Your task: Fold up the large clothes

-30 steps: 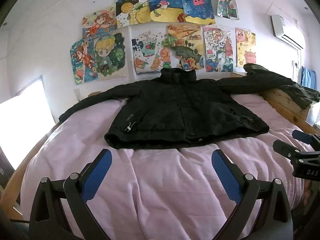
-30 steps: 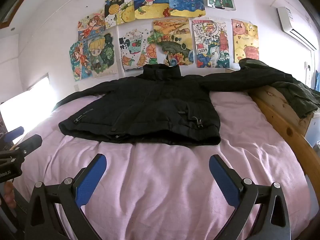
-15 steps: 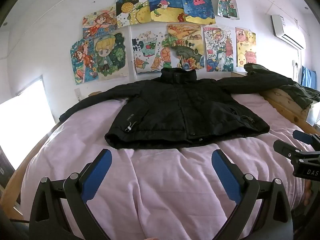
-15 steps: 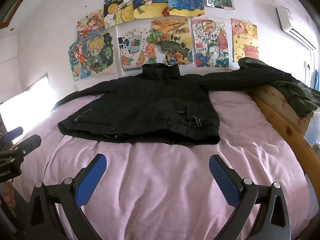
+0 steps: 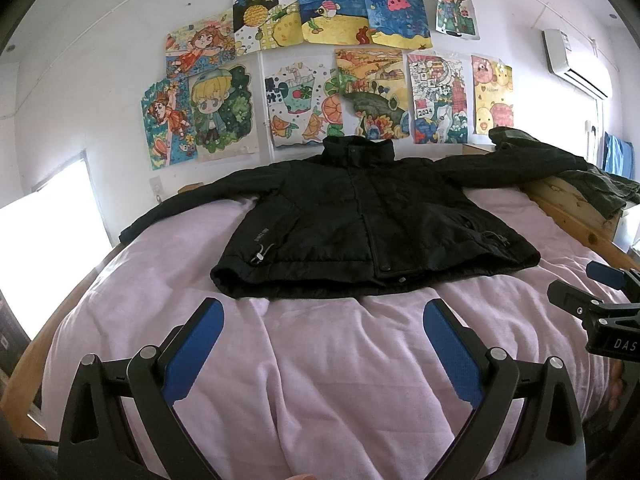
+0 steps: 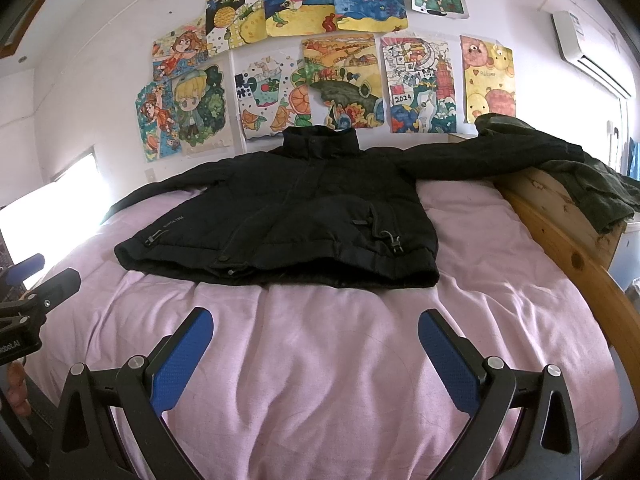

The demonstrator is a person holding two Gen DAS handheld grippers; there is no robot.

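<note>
Both claws wide, nothing held

The black padded jacket point(image 5: 372, 224) lies flat, front up, on the pink bedspread point(image 5: 320, 380). Short of its hem, left gripper point(image 5: 322, 320) and right gripper point(image 6: 316, 328) hover spread wide, touching nothing

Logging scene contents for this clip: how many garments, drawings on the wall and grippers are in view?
Garments: 2, the black padded jacket and an olive-green garment.
Colourful paper drawings: 11.
Grippers: 2, left gripper and right gripper.
Total: 15.
</note>
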